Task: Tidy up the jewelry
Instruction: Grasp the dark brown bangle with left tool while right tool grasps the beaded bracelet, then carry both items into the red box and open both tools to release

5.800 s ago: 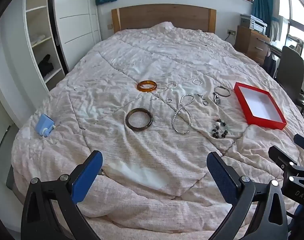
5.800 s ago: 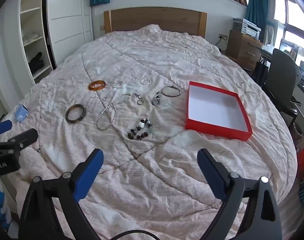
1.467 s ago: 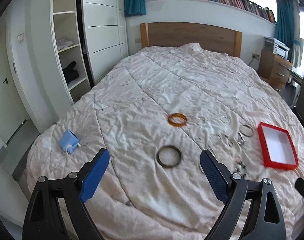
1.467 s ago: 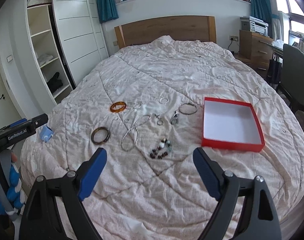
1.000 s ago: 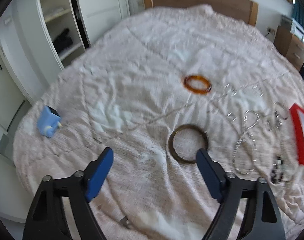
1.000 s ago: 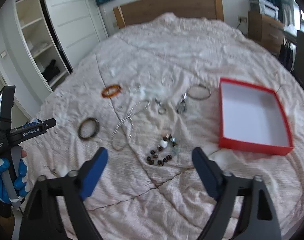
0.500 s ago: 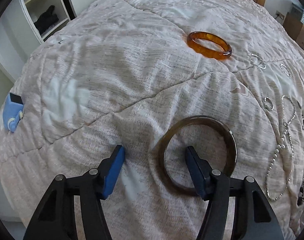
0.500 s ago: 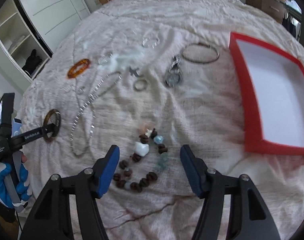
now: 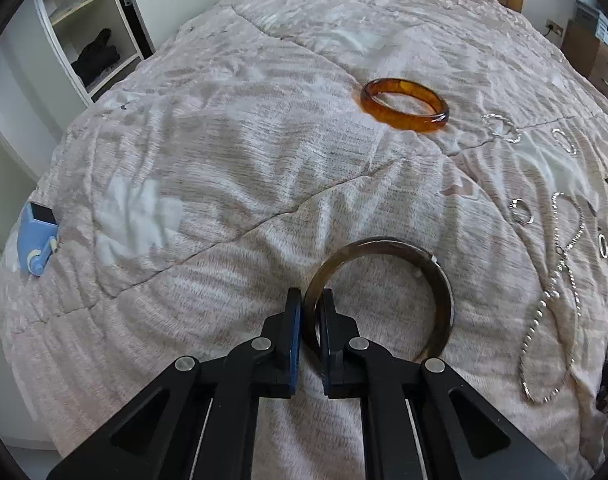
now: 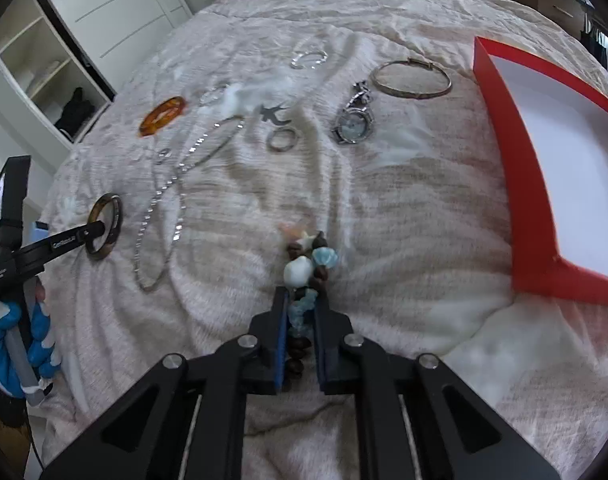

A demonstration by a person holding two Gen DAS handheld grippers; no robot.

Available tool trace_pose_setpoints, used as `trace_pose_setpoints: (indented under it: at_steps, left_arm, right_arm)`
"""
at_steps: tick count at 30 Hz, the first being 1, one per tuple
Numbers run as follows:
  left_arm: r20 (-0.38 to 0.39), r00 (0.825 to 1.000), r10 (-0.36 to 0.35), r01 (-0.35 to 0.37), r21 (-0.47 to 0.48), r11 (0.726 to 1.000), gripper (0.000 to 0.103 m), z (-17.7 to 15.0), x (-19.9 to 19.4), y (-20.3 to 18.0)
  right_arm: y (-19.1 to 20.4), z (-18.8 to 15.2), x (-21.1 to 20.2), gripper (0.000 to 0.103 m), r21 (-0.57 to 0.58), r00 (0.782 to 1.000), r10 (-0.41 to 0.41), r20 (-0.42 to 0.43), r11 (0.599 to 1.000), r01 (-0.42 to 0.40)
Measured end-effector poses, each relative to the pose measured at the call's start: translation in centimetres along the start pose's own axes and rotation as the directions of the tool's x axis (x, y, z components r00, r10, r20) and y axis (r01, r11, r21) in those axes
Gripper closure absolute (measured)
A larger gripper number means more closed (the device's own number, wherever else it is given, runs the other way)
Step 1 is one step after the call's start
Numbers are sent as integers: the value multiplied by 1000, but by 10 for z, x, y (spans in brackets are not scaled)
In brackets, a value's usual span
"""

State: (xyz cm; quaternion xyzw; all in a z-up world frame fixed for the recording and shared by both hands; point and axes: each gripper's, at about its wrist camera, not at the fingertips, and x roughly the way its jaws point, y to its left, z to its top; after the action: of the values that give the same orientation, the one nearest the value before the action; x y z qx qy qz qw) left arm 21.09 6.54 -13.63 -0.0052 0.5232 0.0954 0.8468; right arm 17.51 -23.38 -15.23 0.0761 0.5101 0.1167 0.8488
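Box (image 10: 499, 128) holds no jewelry.

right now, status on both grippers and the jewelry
Left gripper shut on dark bangle. Right gripper closing on bead bracelet. Red box empty, path clear.

bangles: thick bangle (image 9: 403, 106) behind thin bangle (image 9: 377, 296), apart
chain (image 9: 551, 292): right of thin bangle
box (image 10: 515, 168): far right on quilt (image 10: 403, 208)

The bedcover (image 9: 232, 168) is pale pink with white patches. The near bangle (image 9: 387, 296) is dark brown, the far bangle (image 9: 403, 105) is amber orange. The box (image 10: 515, 152) is red outside, white inside. The beads (image 10: 307, 268) are brown, white and light blue.
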Motion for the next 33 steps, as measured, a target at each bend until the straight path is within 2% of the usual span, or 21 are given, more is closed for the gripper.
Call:
trace_pose_setpoints:
  at_steps: [9,16,23,30,33]
  left_arm:
    - [52,999,16,-15,-20,1000,95,-8,-50,17]
    - [103,995,-16,15,9,1000,95,-12,-92,2]
    - [139,984,-113,99,104,990,95,-6,-128,-67]
    - [114,954,-278,252,200,947,95,3,-154,-170]
    - [92,946,-311,279,256,926,95,4,-157,-217]
  right_arm:
    - [17,-10,-46,93,-61,998,-13,68,998,17]
    - [18,-12,-92,93,-76,987,-28,155,996,40]
    - [-18,-6,-134,93,-28,968,-75,239,996,84]
    - [-82,12,-156,93,20,947,-157,280,987,158]
    - [-108,21,-153,93,35,943,-179,281,984,176]
